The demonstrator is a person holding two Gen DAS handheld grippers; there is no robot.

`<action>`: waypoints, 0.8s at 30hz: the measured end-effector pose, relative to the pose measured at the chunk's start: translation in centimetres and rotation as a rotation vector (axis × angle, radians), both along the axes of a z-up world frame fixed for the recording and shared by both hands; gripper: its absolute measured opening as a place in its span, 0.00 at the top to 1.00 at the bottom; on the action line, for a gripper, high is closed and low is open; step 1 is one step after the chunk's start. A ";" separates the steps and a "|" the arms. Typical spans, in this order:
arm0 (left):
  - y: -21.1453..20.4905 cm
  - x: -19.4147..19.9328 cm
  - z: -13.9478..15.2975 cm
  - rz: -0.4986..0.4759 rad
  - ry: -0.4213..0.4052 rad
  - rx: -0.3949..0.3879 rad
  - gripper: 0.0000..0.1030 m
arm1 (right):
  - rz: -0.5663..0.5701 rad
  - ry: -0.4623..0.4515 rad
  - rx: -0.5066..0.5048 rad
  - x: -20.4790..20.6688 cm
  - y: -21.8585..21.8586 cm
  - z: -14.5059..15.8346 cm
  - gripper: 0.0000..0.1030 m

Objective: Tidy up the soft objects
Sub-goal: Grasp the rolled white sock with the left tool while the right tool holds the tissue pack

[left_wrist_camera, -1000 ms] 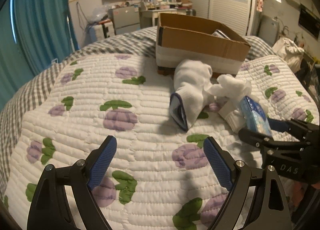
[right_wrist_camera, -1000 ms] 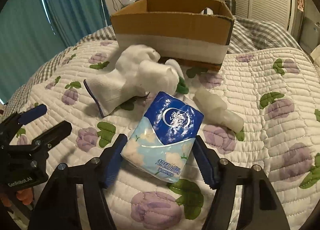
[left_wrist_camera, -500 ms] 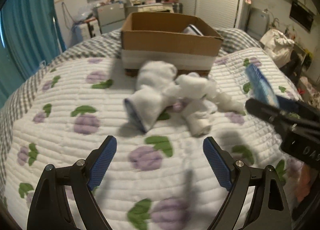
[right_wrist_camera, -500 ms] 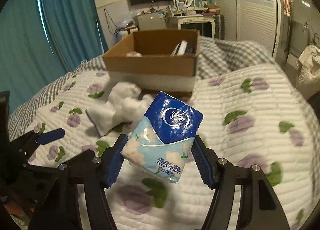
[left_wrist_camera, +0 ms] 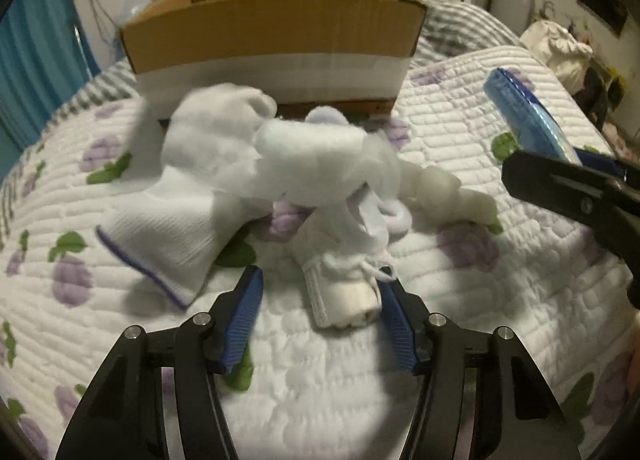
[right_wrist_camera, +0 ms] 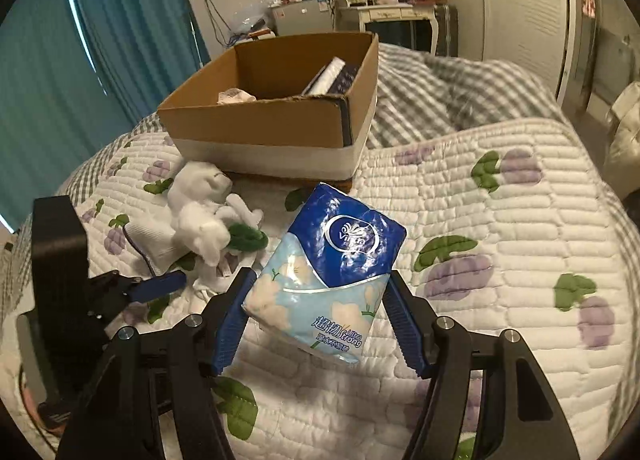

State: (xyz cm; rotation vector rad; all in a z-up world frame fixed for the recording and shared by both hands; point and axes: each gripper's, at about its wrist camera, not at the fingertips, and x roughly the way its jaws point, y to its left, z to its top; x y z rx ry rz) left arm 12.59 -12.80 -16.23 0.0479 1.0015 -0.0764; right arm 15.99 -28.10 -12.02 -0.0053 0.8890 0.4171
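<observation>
Closing our left gripper around the near rolled sock, not pinched yet, we've got the tissue pack clamped right, next dropping both into the far cardboard box.

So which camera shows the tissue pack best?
The right wrist view: the tissue pack faces the camera, label visible, clamped in the right gripper. The left wrist view shows it edge-on at the right side.

Quilted bed — cardboard box, white socks
</observation>
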 end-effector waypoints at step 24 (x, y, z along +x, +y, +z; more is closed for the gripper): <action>2.0 -7.3 6.8 -0.038 -0.122 -0.031 0.71 | -0.024 -0.141 -0.105 -4.9 1.4 4.0 0.37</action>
